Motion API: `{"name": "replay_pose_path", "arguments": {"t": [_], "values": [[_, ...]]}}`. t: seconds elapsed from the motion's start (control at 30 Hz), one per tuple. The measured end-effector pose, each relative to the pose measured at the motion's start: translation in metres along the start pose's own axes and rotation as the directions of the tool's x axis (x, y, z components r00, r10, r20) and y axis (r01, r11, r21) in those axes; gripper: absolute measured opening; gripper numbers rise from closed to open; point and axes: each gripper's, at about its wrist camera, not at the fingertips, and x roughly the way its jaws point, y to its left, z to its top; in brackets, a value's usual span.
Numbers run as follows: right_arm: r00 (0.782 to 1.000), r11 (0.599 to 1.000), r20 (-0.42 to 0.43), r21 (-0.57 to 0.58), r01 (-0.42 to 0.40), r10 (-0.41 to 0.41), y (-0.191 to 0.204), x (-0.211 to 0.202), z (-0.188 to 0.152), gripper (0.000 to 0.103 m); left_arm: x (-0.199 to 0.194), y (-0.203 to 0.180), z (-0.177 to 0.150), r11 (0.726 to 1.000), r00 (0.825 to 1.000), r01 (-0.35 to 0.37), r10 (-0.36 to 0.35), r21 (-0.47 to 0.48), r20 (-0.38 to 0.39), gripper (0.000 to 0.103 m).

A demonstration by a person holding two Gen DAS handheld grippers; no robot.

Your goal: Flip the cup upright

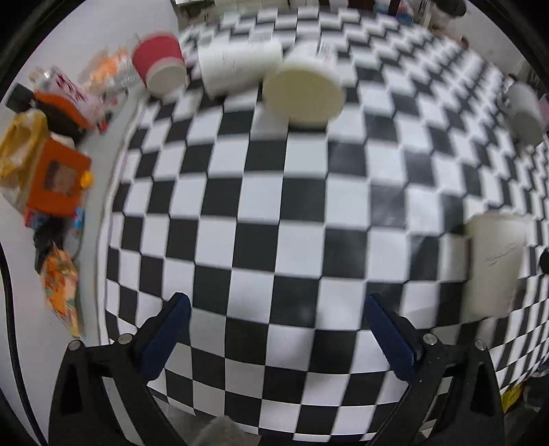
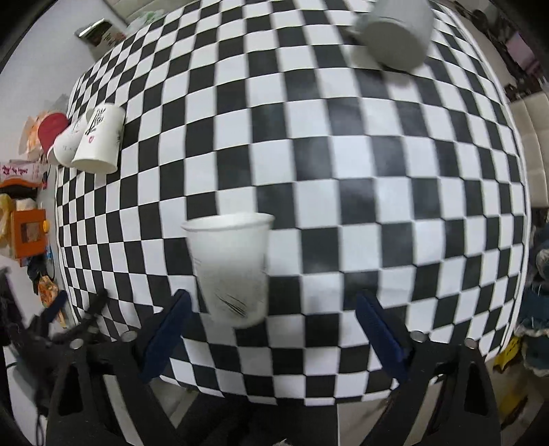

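A white paper cup (image 2: 231, 267) stands upright on the checkered tablecloth, just ahead of my open right gripper (image 2: 274, 305) and nearer its left finger, not touching. The same cup (image 1: 494, 264) shows at the right edge of the left wrist view. My left gripper (image 1: 274, 308) is open and empty over bare cloth. At the far left of the table several cups stand mouth down: a red one (image 1: 159, 65), a white one (image 1: 236, 65) and a white one (image 1: 305, 85). They also show in the right wrist view (image 2: 97, 140).
A grey mug (image 2: 394, 31) sits mouth down at the table's far right, also in the left wrist view (image 1: 525, 113). Snack packets and an orange box (image 1: 58, 178) lie on the white surface left of the cloth. The left gripper's arm (image 2: 61, 329) shows at lower left.
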Motion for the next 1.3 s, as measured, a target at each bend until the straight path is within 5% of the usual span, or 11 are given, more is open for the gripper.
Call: {"name": "replay_pose_path", "arguments": {"t": [0.37,0.5,1.13,1.3], "values": [[0.995,0.997,-0.076,-0.049,0.062,-0.066,0.047,0.043,0.024,0.079,0.039,0.003,-0.002,0.998,0.997,0.065,-0.063,0.027,-0.042,0.103],[0.994,0.996,-0.085,-0.063,0.065,-0.070,0.059,0.048,0.028,0.066,0.041,0.003,-0.002,0.996,0.997,0.073,-0.071,0.050,-0.040,0.103],[0.996,0.994,-0.061,-0.086,0.061,-0.067,0.076,0.037,0.023,0.064,0.048,-0.012,0.019,0.993,0.995,0.082,-0.077,0.086,-0.059,0.103],[0.998,0.995,0.044,-0.083,0.057,-0.053,0.077,0.021,0.016,0.064,0.046,-0.009,0.027,0.996,0.994,0.075,-0.071,0.052,-0.083,0.103]]}}
